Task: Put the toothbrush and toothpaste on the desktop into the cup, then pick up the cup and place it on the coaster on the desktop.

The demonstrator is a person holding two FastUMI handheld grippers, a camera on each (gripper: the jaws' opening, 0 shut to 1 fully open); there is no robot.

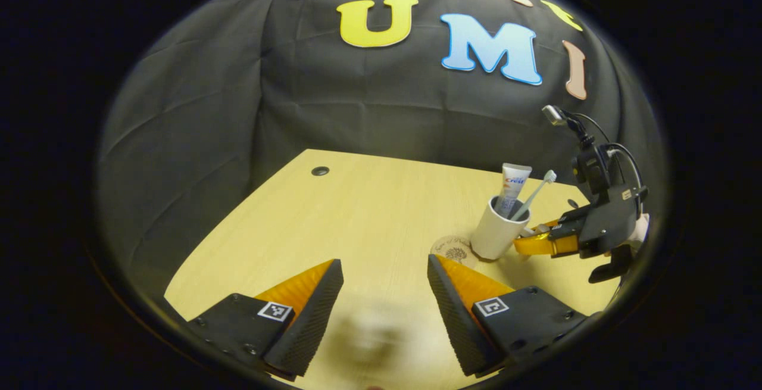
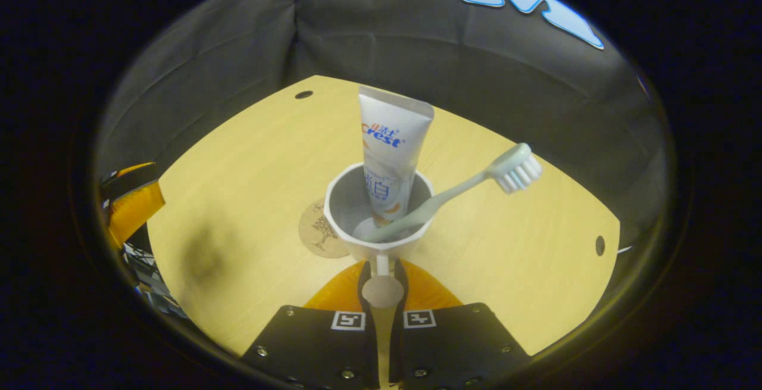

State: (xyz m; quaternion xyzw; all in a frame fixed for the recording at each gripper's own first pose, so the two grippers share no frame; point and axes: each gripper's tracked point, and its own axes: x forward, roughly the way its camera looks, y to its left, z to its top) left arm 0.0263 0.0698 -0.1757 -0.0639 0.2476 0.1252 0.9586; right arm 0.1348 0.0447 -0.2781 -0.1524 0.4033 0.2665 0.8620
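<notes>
Right gripper view: the cup [image 2: 378, 217] stands at the centre, with the toothpaste [image 2: 390, 152] upright inside and the toothbrush [image 2: 458, 190] leaning out toward 2 o'clock, bristles up.
Handle: the cup's handle [image 2: 381, 277] points to 6 o'clock, straight into the right gripper [image 2: 382, 286].
Right gripper: its two fingers are pressed together on the handle, one on each side, so the cup is clamped there.
Left gripper: the left gripper [image 1: 384, 295] hovers over bare desktop [image 1: 357, 211] with its fingers well apart and nothing between them.
Coaster: the coaster [image 2: 318, 229] lies flat just beside the cup at 9 o'clock in the right gripper view; the left gripper view shows it [image 1: 453, 250] peeking out at the cup's base, at 8 o'clock from it.
Cup position: whether the cup's base already overlaps the coaster or sits beside it cannot be told.
Progress: both items are in the cup, so what seems left is the short carry onto the coaster.
Handling: the cup looks hard, smooth and stiff, likely ceramic or plastic, light but chippable if set down hard.
Hold: the handle is a narrow grip, so the cup may swing or tip about it.
Load: the tall tube and slanted brush raise the weight; keeping the cup level should stop them from spilling out.
</notes>
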